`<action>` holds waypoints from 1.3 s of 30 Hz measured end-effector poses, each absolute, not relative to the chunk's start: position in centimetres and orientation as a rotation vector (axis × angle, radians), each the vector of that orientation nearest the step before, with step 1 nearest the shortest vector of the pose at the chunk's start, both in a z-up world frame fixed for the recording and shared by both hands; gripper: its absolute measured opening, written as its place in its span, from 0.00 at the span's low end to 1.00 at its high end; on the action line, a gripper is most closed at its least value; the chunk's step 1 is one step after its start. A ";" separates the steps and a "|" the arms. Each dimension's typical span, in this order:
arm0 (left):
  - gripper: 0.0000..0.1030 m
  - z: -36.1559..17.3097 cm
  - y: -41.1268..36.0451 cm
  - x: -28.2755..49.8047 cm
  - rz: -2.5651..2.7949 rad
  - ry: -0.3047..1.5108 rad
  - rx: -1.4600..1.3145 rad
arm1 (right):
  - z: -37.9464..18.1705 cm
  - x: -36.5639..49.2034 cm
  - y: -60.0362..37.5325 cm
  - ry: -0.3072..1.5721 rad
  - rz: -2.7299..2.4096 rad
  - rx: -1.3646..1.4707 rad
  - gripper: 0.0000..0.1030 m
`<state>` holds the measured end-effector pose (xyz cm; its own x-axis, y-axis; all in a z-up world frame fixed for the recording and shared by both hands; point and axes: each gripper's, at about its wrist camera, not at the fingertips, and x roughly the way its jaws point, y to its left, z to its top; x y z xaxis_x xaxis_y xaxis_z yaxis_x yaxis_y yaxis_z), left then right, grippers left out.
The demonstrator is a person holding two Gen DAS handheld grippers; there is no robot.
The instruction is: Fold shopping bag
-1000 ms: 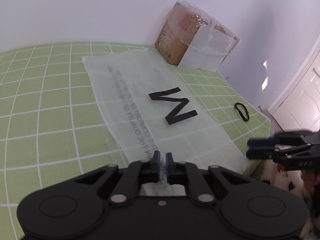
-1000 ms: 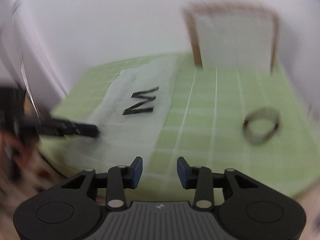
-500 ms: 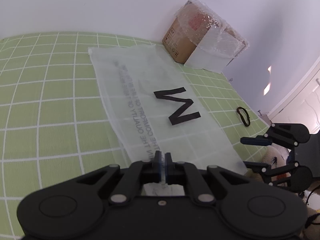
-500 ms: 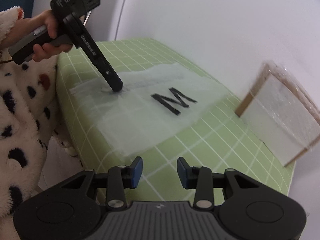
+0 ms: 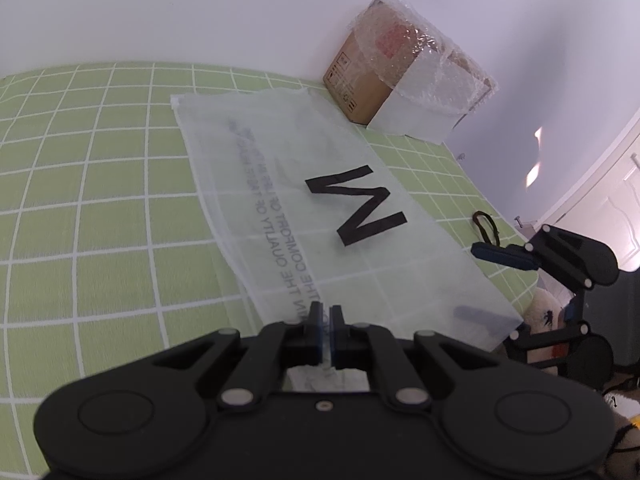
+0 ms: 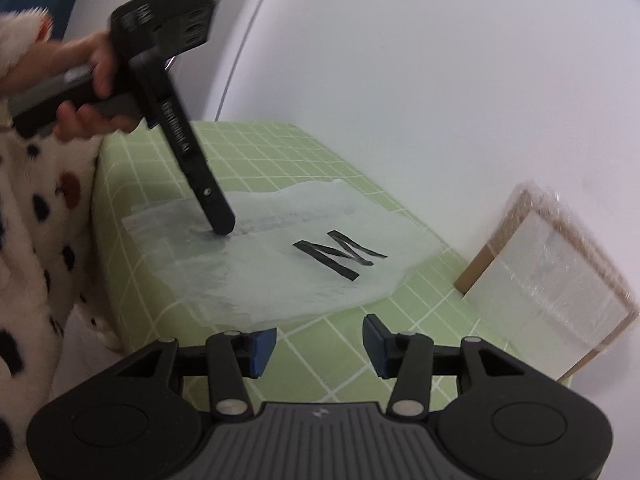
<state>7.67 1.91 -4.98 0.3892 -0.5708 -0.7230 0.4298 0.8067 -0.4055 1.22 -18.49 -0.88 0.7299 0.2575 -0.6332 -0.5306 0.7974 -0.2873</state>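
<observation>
Left tool (image 5: 326,330) pinches thin, translucent bag (image 5: 320,216).

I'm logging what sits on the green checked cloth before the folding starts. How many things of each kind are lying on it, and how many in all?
Shopping bag, translucent white with a black M: 1
Cardboard box, partly under bubble wrap: 1
Black loop, like a hair tie: 1
Total: 3
</observation>
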 end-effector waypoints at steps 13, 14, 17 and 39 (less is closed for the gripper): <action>0.05 -4.9 1.6 7.7 -0.632 0.997 -0.145 | -1.0 0.9 -17.7 0.576 0.414 -0.454 0.58; 0.05 -4.9 1.6 7.6 -0.631 0.998 -0.145 | -1.0 0.7 -17.6 0.564 0.417 -0.474 0.59; 0.05 -4.9 1.6 7.7 -0.628 1.007 -0.149 | -1.0 0.2 -17.3 0.526 0.430 -0.537 0.60; 0.05 -4.9 1.8 8.8 -0.660 1.047 -0.190 | -2.2 0.0 -16.9 0.527 0.640 -0.636 0.14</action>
<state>8.77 1.79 -4.95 0.3292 -0.5877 -0.7391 0.4136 0.7934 -0.4466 0.03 -16.94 -2.15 0.6866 0.3768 -0.6218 -0.6824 0.6290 -0.3724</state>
